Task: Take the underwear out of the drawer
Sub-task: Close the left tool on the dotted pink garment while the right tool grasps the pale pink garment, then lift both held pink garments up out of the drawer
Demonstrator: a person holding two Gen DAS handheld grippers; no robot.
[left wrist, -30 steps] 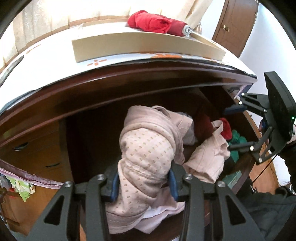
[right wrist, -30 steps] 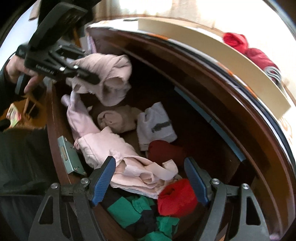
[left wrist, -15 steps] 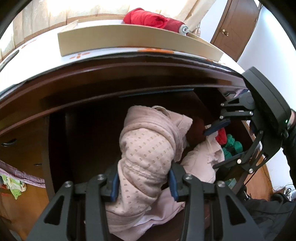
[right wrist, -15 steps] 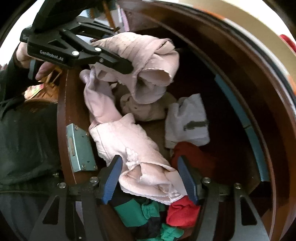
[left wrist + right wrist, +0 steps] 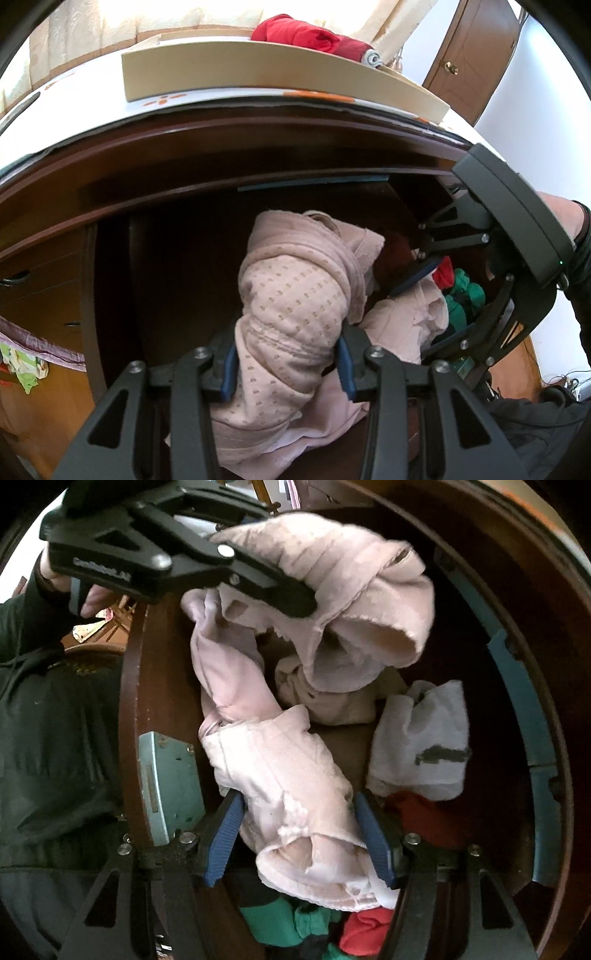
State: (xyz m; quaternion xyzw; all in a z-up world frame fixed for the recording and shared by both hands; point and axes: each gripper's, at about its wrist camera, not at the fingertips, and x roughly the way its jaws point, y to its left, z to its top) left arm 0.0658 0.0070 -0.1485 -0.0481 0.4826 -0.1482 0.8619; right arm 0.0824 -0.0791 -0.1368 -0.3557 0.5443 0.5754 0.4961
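Observation:
My left gripper (image 5: 286, 363) is shut on pink dotted underwear (image 5: 295, 302) and holds it raised over the open dark wooden drawer (image 5: 177, 280). In the right wrist view that gripper (image 5: 258, 579) and the same garment (image 5: 362, 602) hang at the top. My right gripper (image 5: 301, 834) has its blue pads on both sides of a second pale pink garment (image 5: 291, 794) that lies in the drawer (image 5: 129, 686); the pads touch it. This gripper (image 5: 428, 306) also shows in the left wrist view.
The drawer holds a white garment (image 5: 424, 738), a beige one (image 5: 332, 701), dark red (image 5: 417, 808), bright red (image 5: 365, 930) and green (image 5: 291, 919) pieces. A metal lock plate (image 5: 166, 786) sits on the drawer front. A beige tray (image 5: 258, 77) with red cloth (image 5: 314, 37) stands on the dresser.
My right gripper moved down into the drawer and closed its pads around the pale pink garment. My left gripper kept hold of the dotted underwear, nearly still.

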